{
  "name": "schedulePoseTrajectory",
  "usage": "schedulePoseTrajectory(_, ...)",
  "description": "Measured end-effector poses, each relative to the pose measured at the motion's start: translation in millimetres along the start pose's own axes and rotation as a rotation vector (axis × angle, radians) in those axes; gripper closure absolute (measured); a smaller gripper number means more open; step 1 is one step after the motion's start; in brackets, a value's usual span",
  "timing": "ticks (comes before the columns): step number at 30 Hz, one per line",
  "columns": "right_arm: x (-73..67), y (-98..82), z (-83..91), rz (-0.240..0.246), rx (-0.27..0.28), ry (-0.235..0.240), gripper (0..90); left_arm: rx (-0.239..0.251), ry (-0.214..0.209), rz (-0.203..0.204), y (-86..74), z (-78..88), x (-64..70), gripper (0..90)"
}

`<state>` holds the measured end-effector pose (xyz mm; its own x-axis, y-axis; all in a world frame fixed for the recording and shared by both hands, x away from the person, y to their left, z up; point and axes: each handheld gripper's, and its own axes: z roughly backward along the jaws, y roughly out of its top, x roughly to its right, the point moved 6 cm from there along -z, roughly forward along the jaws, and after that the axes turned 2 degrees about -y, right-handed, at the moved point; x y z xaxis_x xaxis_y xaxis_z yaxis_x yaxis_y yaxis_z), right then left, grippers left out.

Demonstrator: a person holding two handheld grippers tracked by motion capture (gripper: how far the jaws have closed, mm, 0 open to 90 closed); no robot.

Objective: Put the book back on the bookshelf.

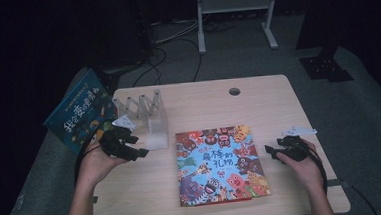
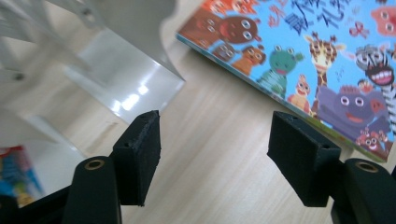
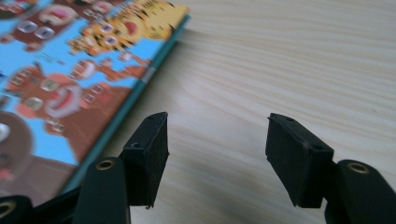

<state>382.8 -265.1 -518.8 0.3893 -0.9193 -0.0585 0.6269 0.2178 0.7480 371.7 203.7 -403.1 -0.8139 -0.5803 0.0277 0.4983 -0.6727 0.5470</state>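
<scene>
Picture book (image 1: pixel 221 164) with cartoon animals on the cover lies flat, face up, mid-bench, a bit toward the near edge. Bench (image 1: pixel 258 101) is light wood.

Left tool (image 1: pixel 140 153) sits just left of the book, between it and the clear folding rack (image 1: pixel 144 113). In the left gripper view the left tool (image 2: pixel 215 158) has its jaws standing well apart with bare bench between them, nothing gripped; book corner (image 2: pixel 299 60) is up ahead and to the right, the rack's clear base (image 2: pixel 126 79) ahead to the left.

Right tool (image 1: pixel 270 150) is just off the book's right edge, low over the bench. In the right gripper view the right tool (image 3: pixel 217 149) shows a clear gap between its pads (only wood grain in there), holding nothing; the book's edge (image 3: pixel 140 88) runs just beside the left jaw, not touching.

A second book (image 1: pixel 78 112), blue cover, stands tilted at the bench's far left corner behind the rack.
</scene>
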Motion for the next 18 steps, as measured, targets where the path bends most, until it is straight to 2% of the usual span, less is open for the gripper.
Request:
schedulePoseTrajectory(1,0.0,0.0,0.0,0.000,0.000,0.000,38.3,0.000,0.000,0.000,0.0,0.0,0.0,33.0)
schedulePoseTrajectory(5,-9.7,9.6,0.4,0.011,0.014,0.023,38.3,-0.035,0.012,-0.028,-5.4,-18.5,6.8,32.6)
schedulePoseTrajectory(6,-14.7,14.5,-1.1,0.016,0.007,0.038,38.0,-0.033,0.003,-0.035,-7.4,-26.6,10.2,31.3)
schedulePoseTrajectory(10,-21.8,23.7,-4.6,0.032,0.012,0.046,37.3,-0.019,-0.016,-0.029,-10.9,-37.6,13.3,31.3)
schedulePoseTrajectory(13,-27.8,32.0,-9.3,0.051,0.010,0.051,36.3,-0.028,-0.006,-0.044,-15.7,-47.5,15.4,31.3)
schedulePoseTrajectory(14,-32.3,37.5,-12.0,0.056,0.016,0.062,36.0,-0.024,-0.023,-0.050,-18.5,-54.0,18.2,30.8)
schedulePoseTrajectory(18,-38.5,43.2,-17.5,0.067,0.012,0.070,35.3,-0.026,-0.032,-0.055,-22.9,-61.7,21.7,28.3)
